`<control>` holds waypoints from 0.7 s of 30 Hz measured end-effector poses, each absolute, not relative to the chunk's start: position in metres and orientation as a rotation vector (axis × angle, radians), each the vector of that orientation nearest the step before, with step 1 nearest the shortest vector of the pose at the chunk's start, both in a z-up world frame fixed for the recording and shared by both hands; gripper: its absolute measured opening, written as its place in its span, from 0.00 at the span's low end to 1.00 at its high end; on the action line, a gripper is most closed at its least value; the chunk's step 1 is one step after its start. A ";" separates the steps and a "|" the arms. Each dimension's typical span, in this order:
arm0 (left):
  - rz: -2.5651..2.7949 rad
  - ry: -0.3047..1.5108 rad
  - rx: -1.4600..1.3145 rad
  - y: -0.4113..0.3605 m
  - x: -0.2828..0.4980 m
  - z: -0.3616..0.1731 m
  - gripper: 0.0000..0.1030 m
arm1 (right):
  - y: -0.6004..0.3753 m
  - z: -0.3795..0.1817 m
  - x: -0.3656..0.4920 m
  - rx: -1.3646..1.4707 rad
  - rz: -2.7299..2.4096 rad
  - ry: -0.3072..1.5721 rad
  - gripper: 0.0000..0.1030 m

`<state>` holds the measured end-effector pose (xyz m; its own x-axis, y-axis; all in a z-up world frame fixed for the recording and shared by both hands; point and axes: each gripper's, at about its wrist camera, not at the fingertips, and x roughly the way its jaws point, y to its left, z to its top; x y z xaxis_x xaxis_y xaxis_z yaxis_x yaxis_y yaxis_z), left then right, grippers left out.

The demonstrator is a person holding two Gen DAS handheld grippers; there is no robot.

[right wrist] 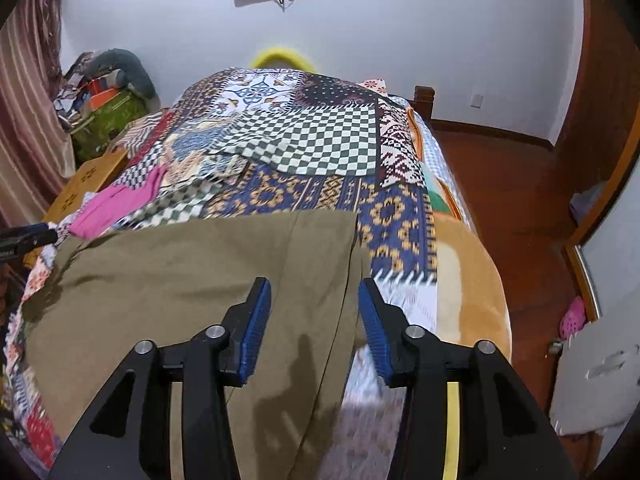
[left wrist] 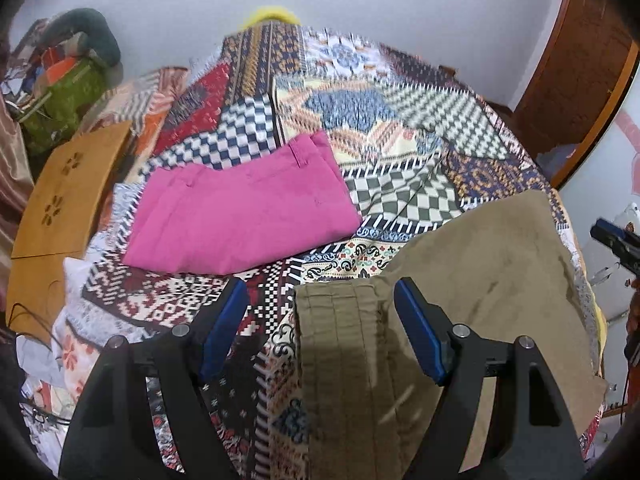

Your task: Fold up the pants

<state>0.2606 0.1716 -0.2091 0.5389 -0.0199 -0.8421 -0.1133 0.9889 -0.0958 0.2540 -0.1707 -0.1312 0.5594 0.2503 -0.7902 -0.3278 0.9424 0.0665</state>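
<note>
A: Left claw (left wrist: 320,312)?

B: Jaws spread wide, nothing pinched. It hangs over the near end of the khaki pants (left wrist: 480,272); the ribbed waistband sits below the gap, nearer the right-hand blue pad (left wrist: 416,332). Pads look clear of the cloth.

A: Right claw (right wrist: 314,316)?

B: Parted about halfway, empty. It sits over the other end of the khaki pants (right wrist: 180,264), right by the cloth's edge. No fabric is caught between the pads; whether a tip brushes the cloth, I cannot tell.

A: And the pants themselves?

B: Lying flat across the near side of the bed, on the patchwork cover (right wrist: 304,140). A pink garment (left wrist: 240,216), folded, lies farther back on the same cover, well apart from both claws.
</note>
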 end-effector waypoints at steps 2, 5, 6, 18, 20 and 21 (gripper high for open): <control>0.041 1.041 -0.158 0.173 0.269 -0.219 0.73 | -0.170 -0.136 0.266 -0.100 0.343 0.917 0.50; 0.019 1.082 -0.189 0.176 0.277 -0.233 0.73 | -0.167 -0.150 0.286 -0.111 0.338 0.939 0.51; 0.004 1.092 -0.201 0.176 0.279 -0.237 0.73 | -0.166 -0.155 0.294 -0.111 0.341 0.950 0.51; -0.044 1.115 -0.269 0.181 0.283 -0.256 0.62 | -0.154 -0.199 0.333 -0.086 0.405 1.072 0.54; -0.047 1.106 -0.254 0.177 0.282 -0.256 0.60 | -0.152 -0.196 0.331 -0.098 0.420 1.054 0.43; -0.049 1.100 -0.243 0.176 0.281 -0.255 0.56 | -0.150 -0.197 0.333 -0.106 0.428 1.053 0.28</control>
<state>0.2810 0.1760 -0.2547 0.4556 -0.1593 -0.8758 -0.0812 0.9723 -0.2191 0.3332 -0.1504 -0.1967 0.4209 0.2906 -0.8593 -0.3908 0.9130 0.1174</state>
